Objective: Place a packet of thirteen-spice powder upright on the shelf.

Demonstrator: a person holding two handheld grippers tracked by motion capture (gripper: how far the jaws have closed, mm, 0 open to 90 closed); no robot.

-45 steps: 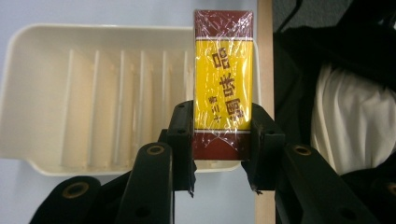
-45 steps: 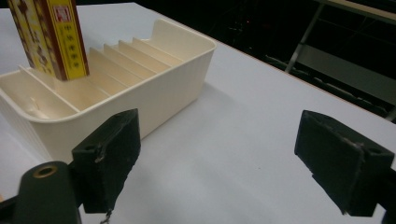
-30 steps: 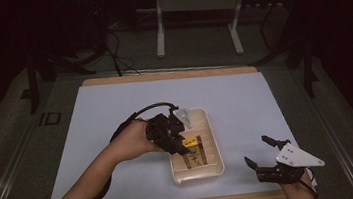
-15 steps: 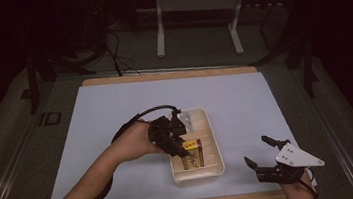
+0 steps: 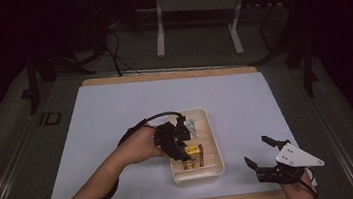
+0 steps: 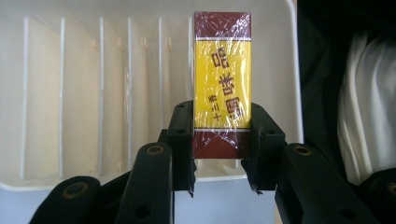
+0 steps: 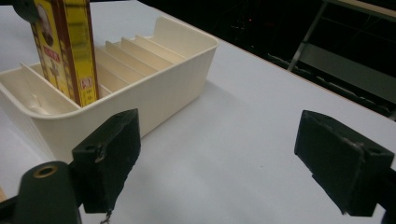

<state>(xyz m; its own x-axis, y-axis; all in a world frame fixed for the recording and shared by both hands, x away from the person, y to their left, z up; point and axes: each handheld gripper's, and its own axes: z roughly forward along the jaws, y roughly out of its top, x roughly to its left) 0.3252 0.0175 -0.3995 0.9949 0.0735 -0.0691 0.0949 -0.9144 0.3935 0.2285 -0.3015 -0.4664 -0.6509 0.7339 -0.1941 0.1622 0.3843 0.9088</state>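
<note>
Pale blue-white table [image 5: 115,111] with a wooden border along the far and near edges. Toward the near edge, a little right of the middle: cream plastic tray [image 5: 212,173] with upright ribs dividing it into narrow slots, long axis running far to near. At the tray's far end, something small and pale, too blurred to name. Over the tray's left wall, reaching in from the left: left gripper [image 6: 219,135], jaws closed flat on the two narrow sides of a yellow and maroon box [image 6: 222,84] wrapped in clear film, printed characters down its face. Box held upright, lower end inside a slot close to the tray's near end; whether touching the tray floor, cannot tell. Near the table's near right corner, well apart from the tray: right gripper [image 7: 233,154], jaws spread wide with nothing between them, only bare table behind.
</note>
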